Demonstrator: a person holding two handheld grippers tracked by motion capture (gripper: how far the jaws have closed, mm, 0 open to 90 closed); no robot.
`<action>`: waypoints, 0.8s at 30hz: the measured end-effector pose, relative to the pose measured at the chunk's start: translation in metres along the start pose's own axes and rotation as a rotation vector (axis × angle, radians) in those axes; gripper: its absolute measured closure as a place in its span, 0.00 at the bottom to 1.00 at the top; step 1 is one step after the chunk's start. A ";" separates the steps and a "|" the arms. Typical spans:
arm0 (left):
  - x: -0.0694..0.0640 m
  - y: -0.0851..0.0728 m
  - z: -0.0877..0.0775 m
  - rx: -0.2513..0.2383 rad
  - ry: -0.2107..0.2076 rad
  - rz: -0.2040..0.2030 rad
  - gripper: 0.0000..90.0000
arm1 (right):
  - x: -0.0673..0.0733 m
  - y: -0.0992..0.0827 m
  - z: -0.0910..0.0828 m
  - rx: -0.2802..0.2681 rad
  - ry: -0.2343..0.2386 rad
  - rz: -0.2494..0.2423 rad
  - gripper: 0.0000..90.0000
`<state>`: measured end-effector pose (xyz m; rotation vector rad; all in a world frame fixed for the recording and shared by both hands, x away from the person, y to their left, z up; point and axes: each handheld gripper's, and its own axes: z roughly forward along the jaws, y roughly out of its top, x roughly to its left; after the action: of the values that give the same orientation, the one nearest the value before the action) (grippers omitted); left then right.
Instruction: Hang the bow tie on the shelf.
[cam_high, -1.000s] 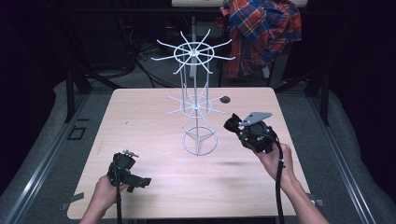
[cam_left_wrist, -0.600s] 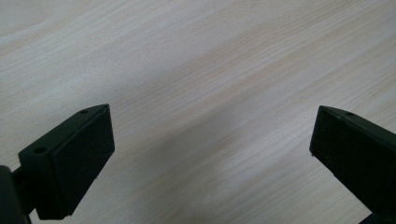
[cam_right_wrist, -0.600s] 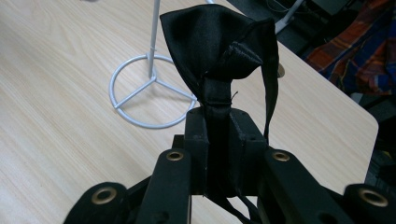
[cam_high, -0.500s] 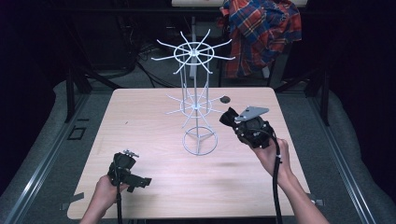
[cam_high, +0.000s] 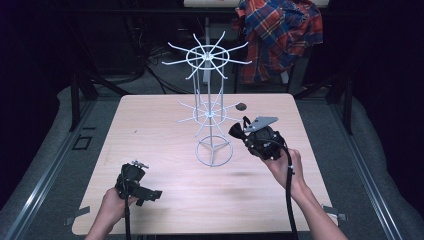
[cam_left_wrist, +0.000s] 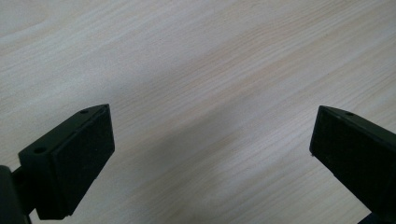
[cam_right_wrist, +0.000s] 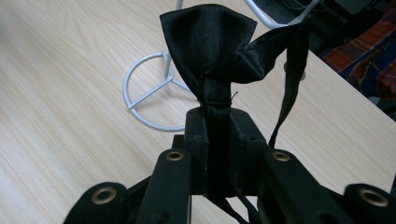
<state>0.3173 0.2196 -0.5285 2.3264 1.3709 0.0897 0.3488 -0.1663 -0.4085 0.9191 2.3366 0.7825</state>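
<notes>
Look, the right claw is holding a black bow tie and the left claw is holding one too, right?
Not quite. The right claw does grip the black bow tie, but the left claw is open and holds nothing, as the left gripper view shows.

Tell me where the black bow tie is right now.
The black bow tie is clamped in the right tool, held above the table's right half, just right of the white wire rack and above its ring base.
</notes>
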 end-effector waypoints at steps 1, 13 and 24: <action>0.000 0.000 0.000 0.000 0.000 0.000 0.00 | 0.000 0.000 0.000 0.004 -0.003 0.000 0.87; 0.000 0.000 0.001 0.000 -0.002 -0.002 0.00 | -0.005 0.005 -0.010 -0.036 -0.046 0.003 0.87; 0.000 0.000 0.000 0.000 -0.001 0.000 0.00 | -0.001 0.017 -0.014 -0.038 -0.047 -0.035 0.87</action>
<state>0.3174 0.2195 -0.5286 2.3263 1.3703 0.0892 0.3482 -0.1608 -0.3871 0.8691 2.2832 0.7801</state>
